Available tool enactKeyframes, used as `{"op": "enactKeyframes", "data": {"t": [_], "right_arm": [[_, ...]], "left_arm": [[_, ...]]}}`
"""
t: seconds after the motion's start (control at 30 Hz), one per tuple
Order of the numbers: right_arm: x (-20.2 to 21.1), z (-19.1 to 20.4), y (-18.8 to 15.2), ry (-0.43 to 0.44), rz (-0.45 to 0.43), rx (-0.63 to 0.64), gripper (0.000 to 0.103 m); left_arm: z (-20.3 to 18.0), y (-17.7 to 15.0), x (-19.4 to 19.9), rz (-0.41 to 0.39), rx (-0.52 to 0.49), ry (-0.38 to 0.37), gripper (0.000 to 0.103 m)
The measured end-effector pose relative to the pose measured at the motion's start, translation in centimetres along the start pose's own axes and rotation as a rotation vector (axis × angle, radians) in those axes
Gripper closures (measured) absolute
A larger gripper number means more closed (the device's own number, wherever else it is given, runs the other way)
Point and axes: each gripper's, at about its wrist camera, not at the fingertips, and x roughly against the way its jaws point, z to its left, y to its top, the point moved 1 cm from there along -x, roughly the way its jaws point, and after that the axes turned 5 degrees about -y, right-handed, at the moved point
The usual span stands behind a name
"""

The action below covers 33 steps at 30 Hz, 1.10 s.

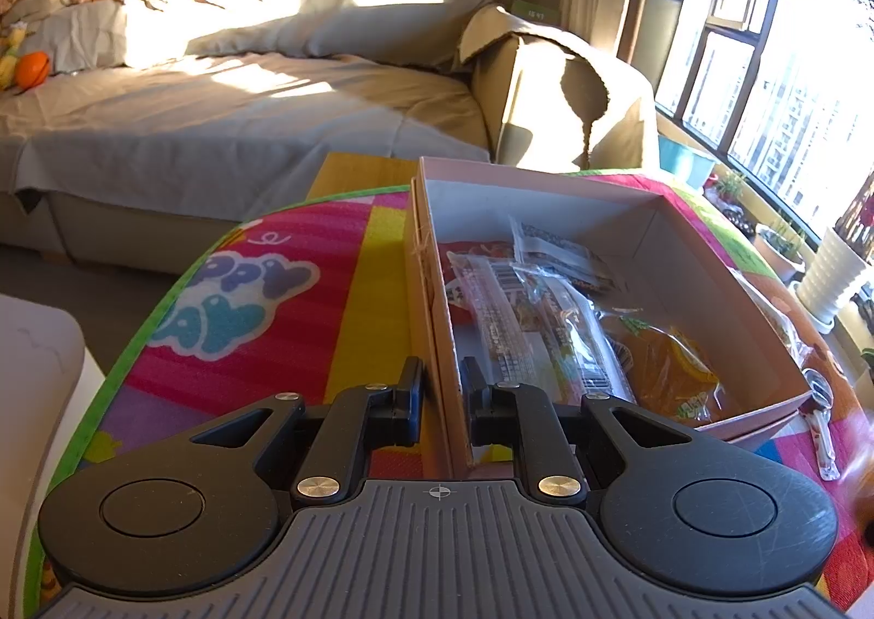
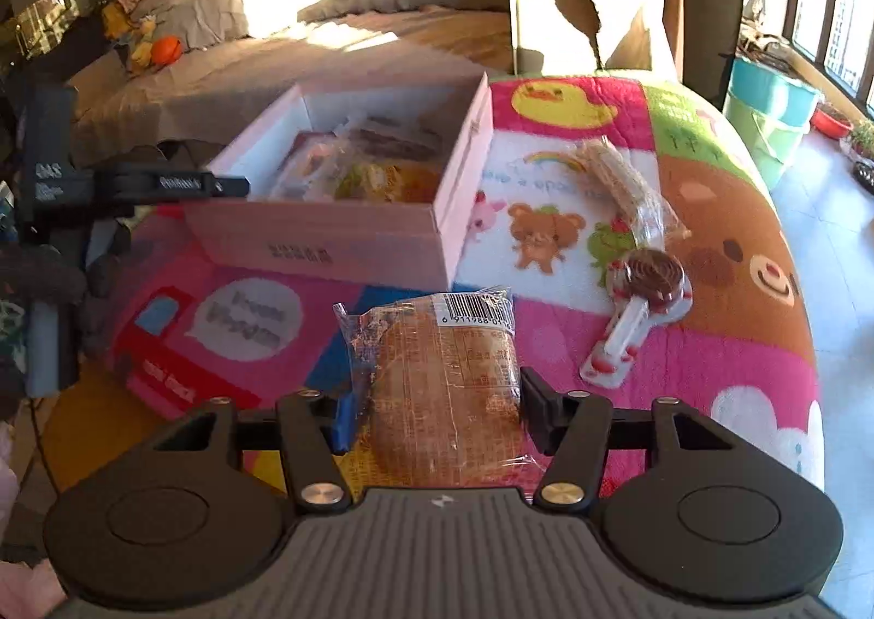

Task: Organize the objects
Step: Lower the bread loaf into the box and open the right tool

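A pink open box stands on the colourful mat and holds several wrapped snacks. My left gripper is shut on the box's near left wall, one finger outside and one inside. From the right wrist view the box lies ahead to the left, with the left gripper at its corner. My right gripper is shut on a clear-wrapped bread packet, its pads against both sides. A wrapped lollipop and a packet of pale sticks lie on the mat to the right.
The play mat covers a rounded table that drops off at the right. A sheet-covered sofa stands behind. A teal bin and plant pots sit on the floor by the window.
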Motion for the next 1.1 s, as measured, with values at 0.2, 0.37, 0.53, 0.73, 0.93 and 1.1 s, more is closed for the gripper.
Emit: {"op": "enactKeyframes", "data": {"t": [0.2,0.37,0.53,0.73,0.93,1.1], "right_arm": [[3.4,1.7,7.6,0.054,-0.239,0.001,0.046],[-0.1,2.5,12.5,0.109,-0.247,-0.053,0.046],[-7.8,3.4,14.3,0.059,-0.109,-0.091,0.046],[-13.1,4.1,14.5,0.04,-0.015,-0.161,0.046],[-15.5,6.9,15.8,0.073,-0.002,-0.16,0.046],[-16.1,8.4,16.3,0.122,-0.018,-0.149,0.034]], "left_arm": [[0.1,-0.1,0.1,-0.003,0.003,-0.006,0.086],[0.1,-0.1,0.1,-0.004,0.003,-0.005,0.086],[0.1,-0.1,0.1,-0.003,0.003,-0.007,0.086],[0.1,0.0,0.1,-0.002,0.0,-0.008,0.085],[0.0,0.0,0.1,-0.002,-0.001,-0.008,0.085],[0.1,0.0,0.1,-0.001,-0.002,-0.01,0.085]]}}
